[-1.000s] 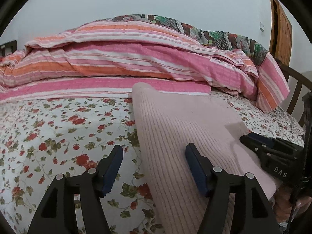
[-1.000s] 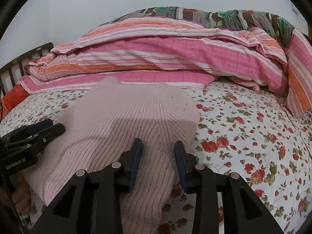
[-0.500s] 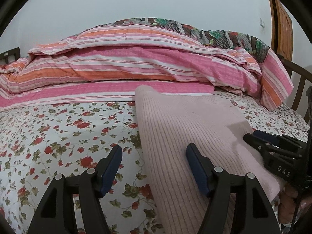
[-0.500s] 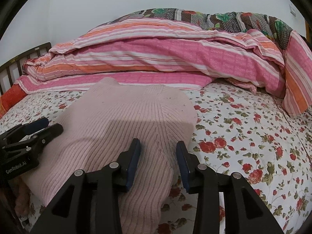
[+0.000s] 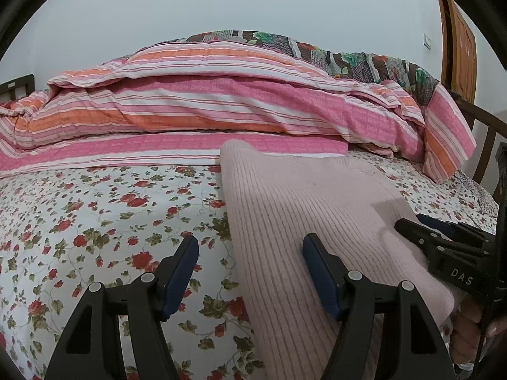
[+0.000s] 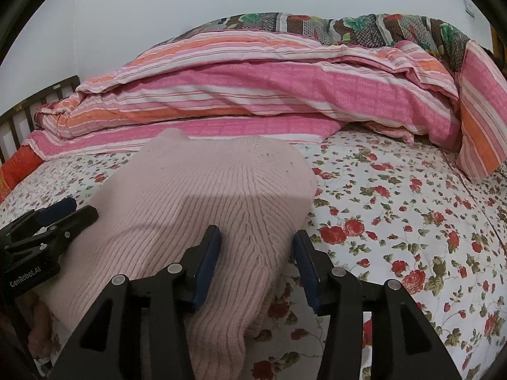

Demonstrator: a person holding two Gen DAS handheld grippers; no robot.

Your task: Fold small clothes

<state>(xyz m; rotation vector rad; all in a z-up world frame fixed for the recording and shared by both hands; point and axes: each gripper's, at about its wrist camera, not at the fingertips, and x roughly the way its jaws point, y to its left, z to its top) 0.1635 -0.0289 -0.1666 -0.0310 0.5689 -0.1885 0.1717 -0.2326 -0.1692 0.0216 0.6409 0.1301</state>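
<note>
A pale pink ribbed knit garment (image 5: 294,202) lies flat on the floral bed sheet (image 5: 95,215); it also shows in the right wrist view (image 6: 202,196). My left gripper (image 5: 250,253) is open, straddling the garment's left edge, with one finger over the sheet and one over the knit. My right gripper (image 6: 256,247) is open over the garment's near right corner. Each gripper shows from the side in the other's view: the right one (image 5: 443,240) and the left one (image 6: 50,221).
A folded pink and orange striped quilt (image 5: 221,104) lies across the back of the bed, with a dark floral blanket (image 6: 348,28) on top. A wooden bed rail (image 6: 19,120) is at the left, a wooden door (image 5: 459,50) at the far right.
The right gripper's fingers have spread wider apart. Both views have shifted slightly back; the left gripper stays open and the garment has not moved.
</note>
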